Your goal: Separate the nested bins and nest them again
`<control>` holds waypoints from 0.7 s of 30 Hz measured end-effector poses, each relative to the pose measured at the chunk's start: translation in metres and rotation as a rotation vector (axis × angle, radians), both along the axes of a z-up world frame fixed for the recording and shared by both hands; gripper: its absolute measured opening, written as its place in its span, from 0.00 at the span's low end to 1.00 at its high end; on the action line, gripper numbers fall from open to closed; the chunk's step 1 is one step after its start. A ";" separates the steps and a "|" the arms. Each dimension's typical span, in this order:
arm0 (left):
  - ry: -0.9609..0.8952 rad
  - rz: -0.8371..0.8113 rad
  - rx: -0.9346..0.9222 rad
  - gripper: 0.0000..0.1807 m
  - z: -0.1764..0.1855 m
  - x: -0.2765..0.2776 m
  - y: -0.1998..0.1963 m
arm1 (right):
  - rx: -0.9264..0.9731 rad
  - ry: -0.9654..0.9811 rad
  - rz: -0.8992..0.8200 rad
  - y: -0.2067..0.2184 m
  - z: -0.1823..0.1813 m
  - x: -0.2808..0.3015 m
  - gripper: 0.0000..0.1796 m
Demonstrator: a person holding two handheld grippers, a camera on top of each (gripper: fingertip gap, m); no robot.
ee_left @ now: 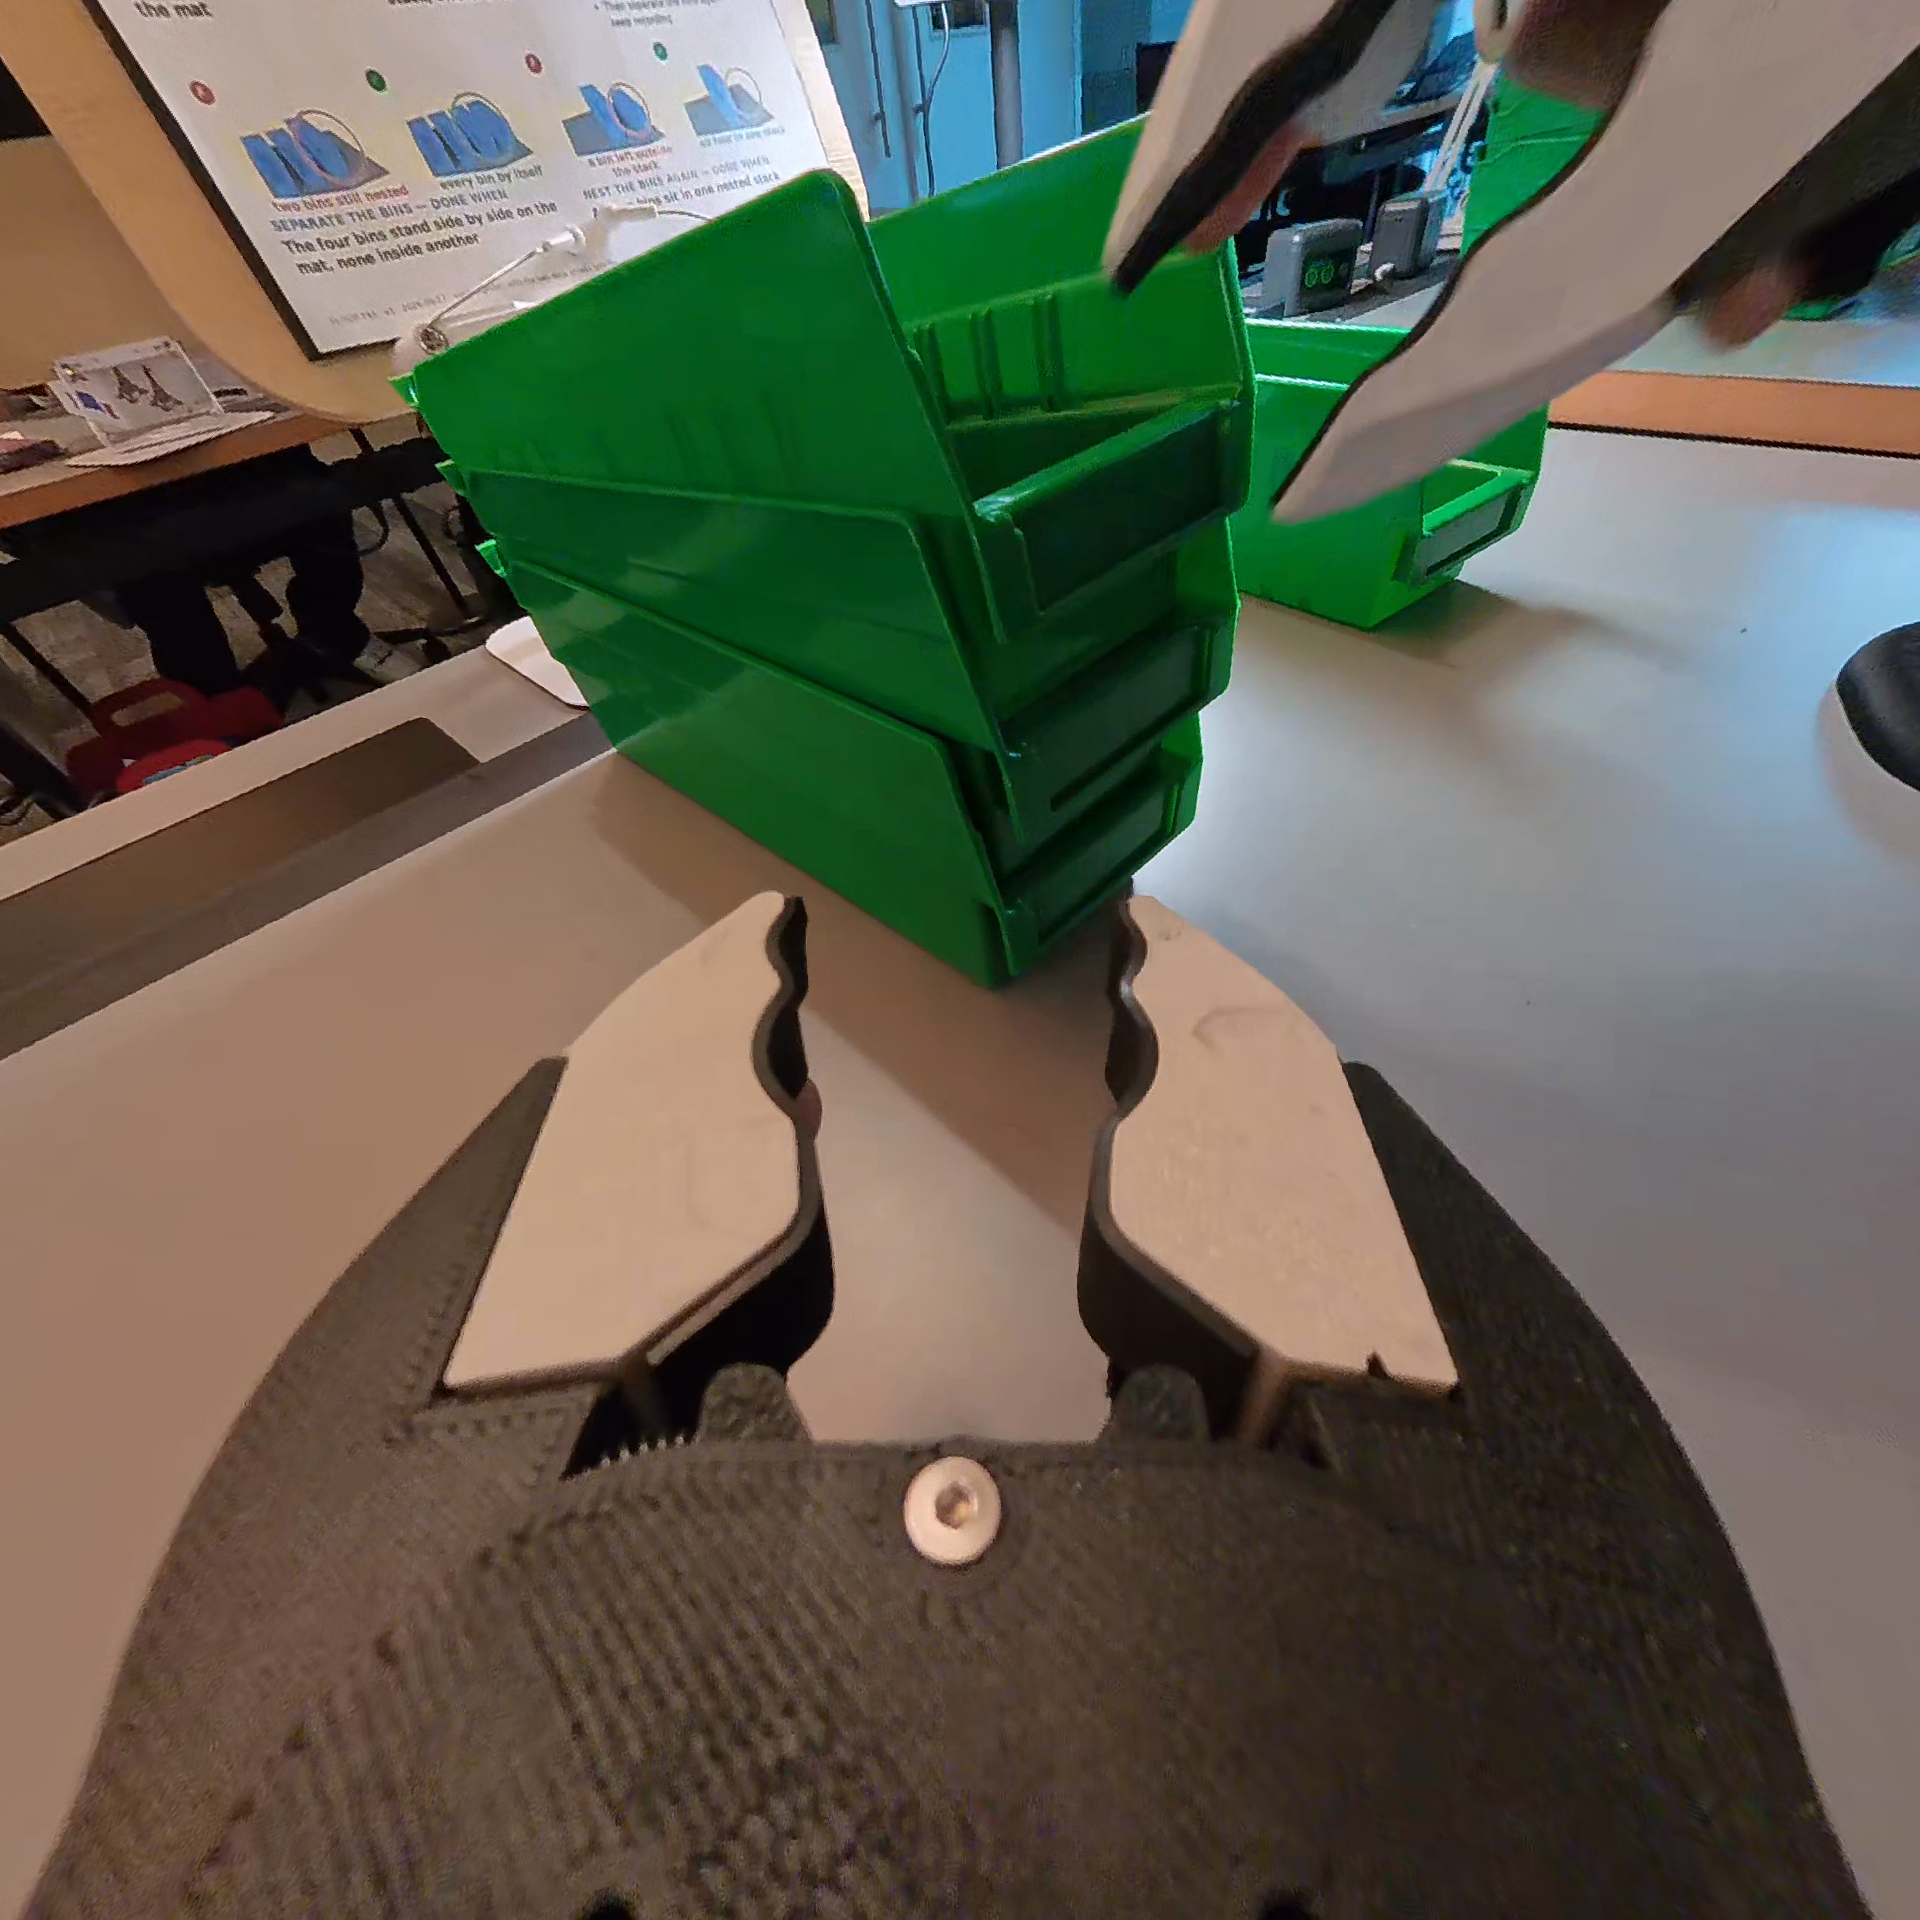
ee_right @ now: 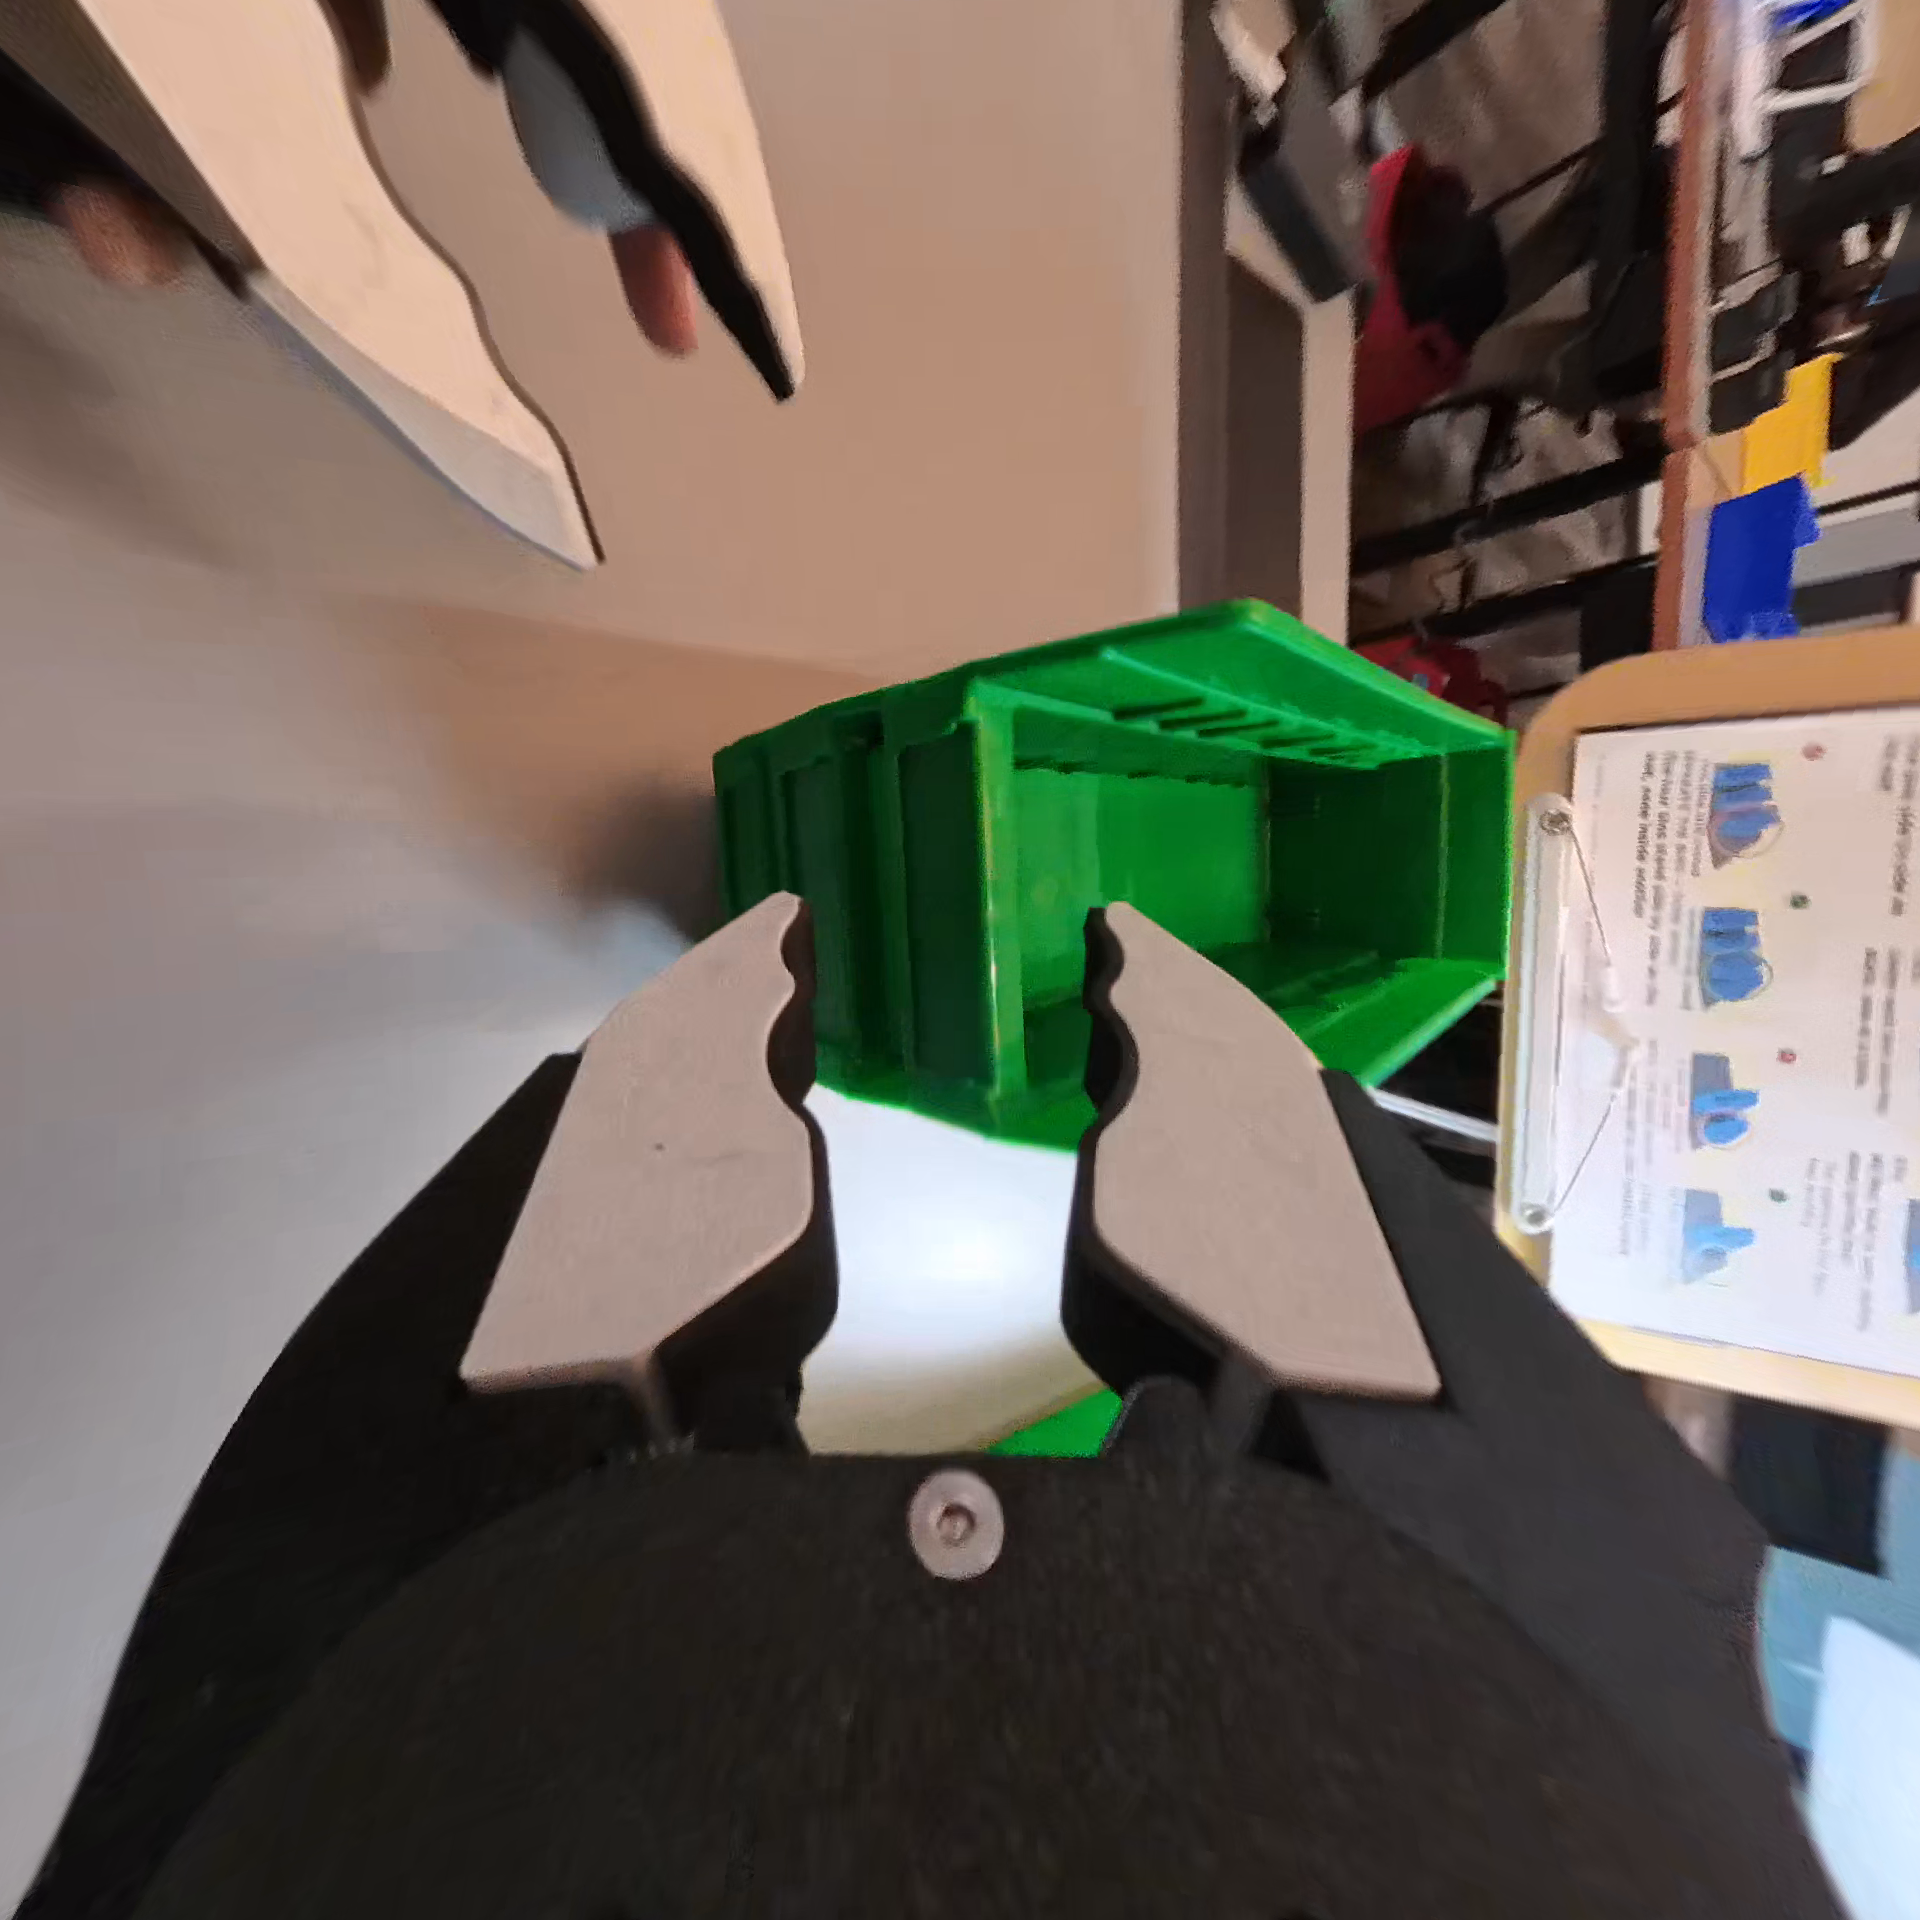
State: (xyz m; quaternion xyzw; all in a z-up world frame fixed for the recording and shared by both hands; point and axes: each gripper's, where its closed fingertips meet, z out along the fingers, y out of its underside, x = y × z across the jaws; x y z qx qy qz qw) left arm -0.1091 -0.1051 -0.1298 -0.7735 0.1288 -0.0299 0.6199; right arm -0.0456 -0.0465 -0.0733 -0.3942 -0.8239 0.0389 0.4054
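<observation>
Green stack of nested bins (ee_left: 831, 644) standing on the grey table (ee_left: 1507, 935), seen from the left wrist: top bin (ee_left: 707, 364) tilted up at its far end, a separate bin (ee_left: 1382, 520) behind to the right. Left gripper (ee_left: 961, 920) low, just short of the stack's near corner, jaws parted, empty. Likely to shove the stack if pushed on.

From the right wrist: right gripper (ee_right: 943, 920) above the top bin's front lip (ee_right: 997, 935), jaws apart, holding nothing. Risk of lifting two bins stuck together, or toppling the tilted one.

Bare grey table (ee_left: 1558, 935) right of the nested green bins (ee_left: 831, 623), lone bin (ee_left: 1361, 561) behind, clipboard (ee_left: 312, 208) beyond
</observation>
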 end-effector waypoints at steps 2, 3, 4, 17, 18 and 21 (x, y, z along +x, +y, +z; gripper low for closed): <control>0.001 0.000 -0.005 0.30 -0.002 0.001 0.001 | -0.059 0.098 -0.023 0.004 0.014 0.022 0.28; 0.001 0.000 -0.009 0.30 -0.003 0.001 0.001 | -0.073 0.133 -0.048 0.011 0.019 0.036 0.29; 0.001 -0.001 -0.014 0.30 -0.004 0.002 0.002 | -0.076 0.153 -0.081 0.023 0.020 0.052 0.29; 0.012 -0.031 -0.098 0.30 -0.029 0.017 0.026 | 0.025 -0.170 -0.435 0.173 -0.104 0.218 0.33; 0.008 -0.031 -0.111 0.30 -0.032 0.017 0.031 | 0.038 -0.182 -0.435 0.176 -0.110 0.218 0.33; 0.003 -0.027 -0.128 0.30 -0.039 0.017 0.046 | 0.075 -0.226 -0.436 0.186 -0.124 0.218 0.33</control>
